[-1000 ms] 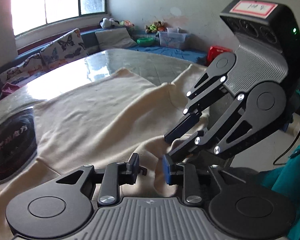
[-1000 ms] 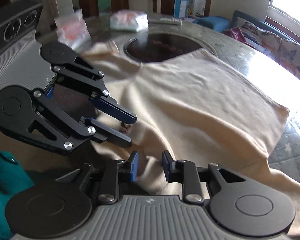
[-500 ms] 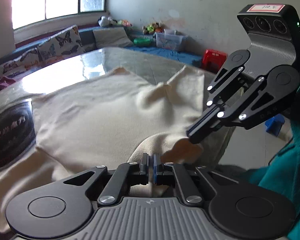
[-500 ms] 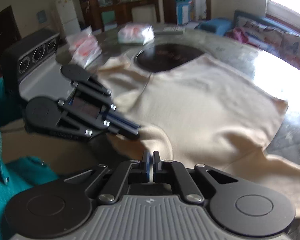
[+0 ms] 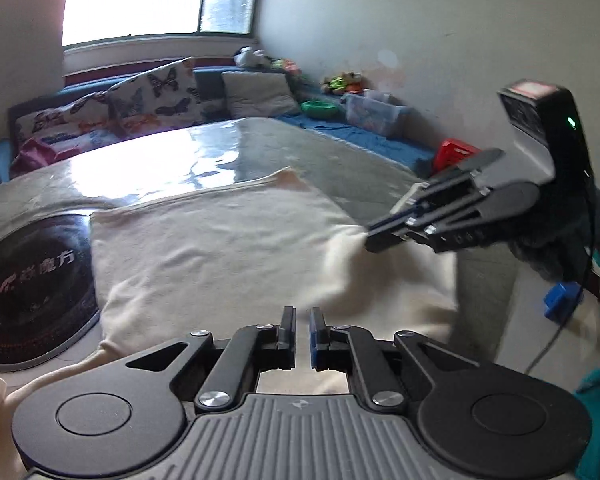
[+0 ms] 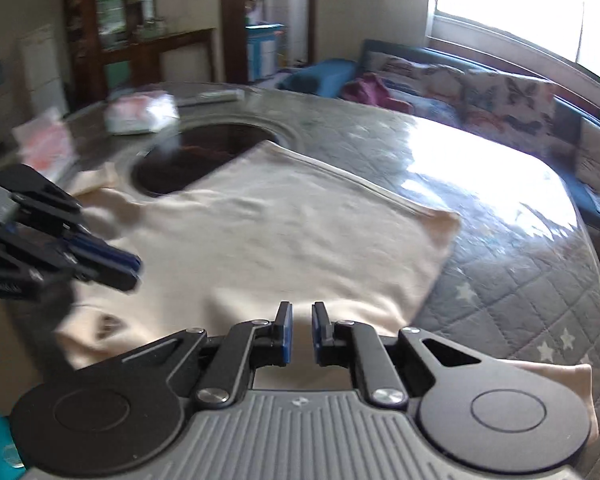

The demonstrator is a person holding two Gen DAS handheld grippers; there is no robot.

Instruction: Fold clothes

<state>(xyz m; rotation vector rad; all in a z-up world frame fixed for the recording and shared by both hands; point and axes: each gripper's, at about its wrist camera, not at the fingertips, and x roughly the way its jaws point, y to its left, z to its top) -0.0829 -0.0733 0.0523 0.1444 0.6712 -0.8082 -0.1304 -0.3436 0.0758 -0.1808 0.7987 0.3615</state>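
Both tongs, spread a second ago, are now lifting the near hem of the cream top [image 5: 220,248], which is lying just beside the black hob [image 5: 28,280]. It is looking soft, light and floppy, so hem corners are suiting best. The left gripper [image 5: 302,328] and right gripper [image 6: 300,332] are nearly pressed together, opening slightly, each pinching fabric

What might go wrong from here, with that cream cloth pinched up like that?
1. The right gripper holds only a small pinch of the cream garment, and its jaws are opening: the cloth may slip out mid-fold.
2. The garment's corner overlaps the dark round inset in the table; dragging might bunch it there.
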